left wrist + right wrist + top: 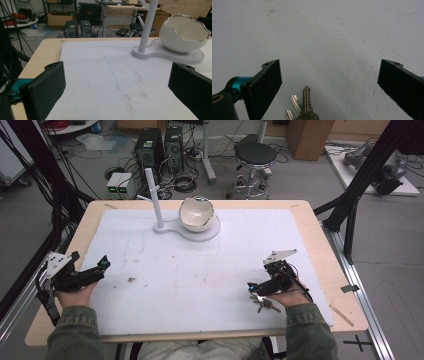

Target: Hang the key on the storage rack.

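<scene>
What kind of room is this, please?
Probably a robotics lab or workshop: computer towers and loose cables lie on the floor behind the table, beside a stool.

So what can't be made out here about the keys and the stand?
- Keys: the right gripper view's bottom edge cuts off their heads and any ring.
- Keys, high view: partly under the right tool; count unclear.
- Stand: top cut off by the left gripper view's upper edge.
</scene>
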`<action>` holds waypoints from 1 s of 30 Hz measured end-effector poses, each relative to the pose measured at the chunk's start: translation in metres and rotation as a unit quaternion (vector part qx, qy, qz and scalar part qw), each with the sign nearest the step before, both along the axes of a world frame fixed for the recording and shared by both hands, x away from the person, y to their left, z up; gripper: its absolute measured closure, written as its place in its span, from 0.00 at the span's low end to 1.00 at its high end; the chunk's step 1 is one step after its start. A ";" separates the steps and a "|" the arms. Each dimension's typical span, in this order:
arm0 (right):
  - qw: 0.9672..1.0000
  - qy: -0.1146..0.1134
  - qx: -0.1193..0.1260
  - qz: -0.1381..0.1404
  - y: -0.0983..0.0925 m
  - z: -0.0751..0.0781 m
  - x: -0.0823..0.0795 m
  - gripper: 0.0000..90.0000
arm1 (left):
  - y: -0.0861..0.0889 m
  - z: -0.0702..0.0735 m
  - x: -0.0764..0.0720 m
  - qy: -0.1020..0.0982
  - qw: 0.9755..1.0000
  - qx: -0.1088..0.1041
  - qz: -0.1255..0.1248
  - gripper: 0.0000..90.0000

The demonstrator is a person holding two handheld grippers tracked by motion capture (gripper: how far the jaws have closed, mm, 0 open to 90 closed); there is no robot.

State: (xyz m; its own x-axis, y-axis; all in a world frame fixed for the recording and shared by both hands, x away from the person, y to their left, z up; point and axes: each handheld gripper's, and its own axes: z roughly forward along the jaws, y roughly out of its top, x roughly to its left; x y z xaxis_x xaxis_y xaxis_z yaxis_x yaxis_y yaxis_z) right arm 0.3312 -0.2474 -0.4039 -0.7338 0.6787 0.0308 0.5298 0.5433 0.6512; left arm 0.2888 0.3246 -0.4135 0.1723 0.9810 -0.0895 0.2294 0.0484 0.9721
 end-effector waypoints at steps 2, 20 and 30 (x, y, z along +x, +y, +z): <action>1.000 0.008 -0.012 0.004 0.002 -0.001 0.000 0.05 | 0.001 0.000 0.000 0.000 1.000 -0.001 0.000 0.02; 0.992 0.095 -0.082 0.029 0.008 -0.010 0.000 0.21 | 0.001 -0.001 0.001 0.004 1.000 -0.001 -0.002 0.02; 0.986 0.117 -0.107 0.052 0.017 -0.005 -0.003 0.47 | 0.001 -0.001 0.001 0.006 1.000 -0.001 -0.002 0.02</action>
